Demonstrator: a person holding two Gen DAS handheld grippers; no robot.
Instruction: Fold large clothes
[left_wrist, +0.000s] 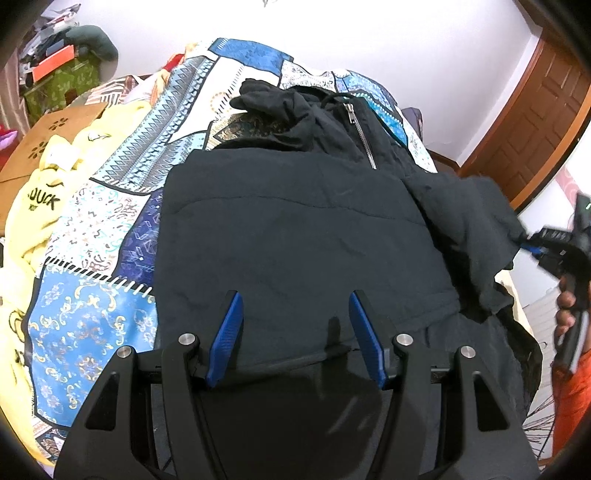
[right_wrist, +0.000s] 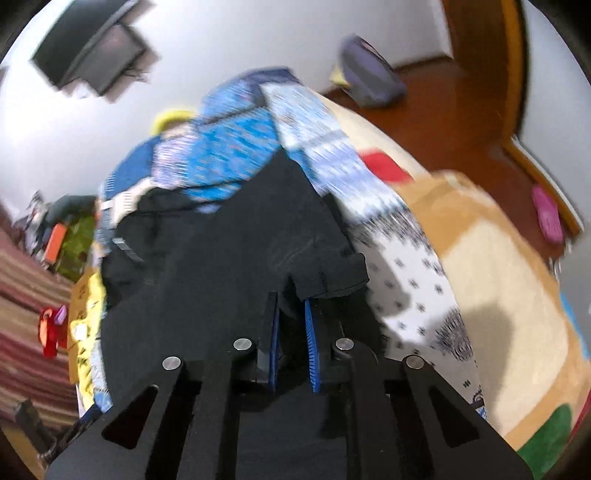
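Folding a black jacket (left_wrist: 295, 229) on the bed (left_wrist: 110, 206)

Soft, floppy fabric, best pinched at hems: right hand-held gripper (right_wrist: 293, 306) clamps the sleeve (right_wrist: 325, 273); left hand-held gripper (left_wrist: 295, 306) gapes empty.

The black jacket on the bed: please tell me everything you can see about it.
The black jacket is a thin, matte, slightly wrinkled garment lying on a blue patterned bedspread. Its left side is already folded over the body. A silver zipper runs down from the bunched hood and drawstring. The right claw is shut on the sleeve cuff and lifts it; the open left claw hovers above the hem.
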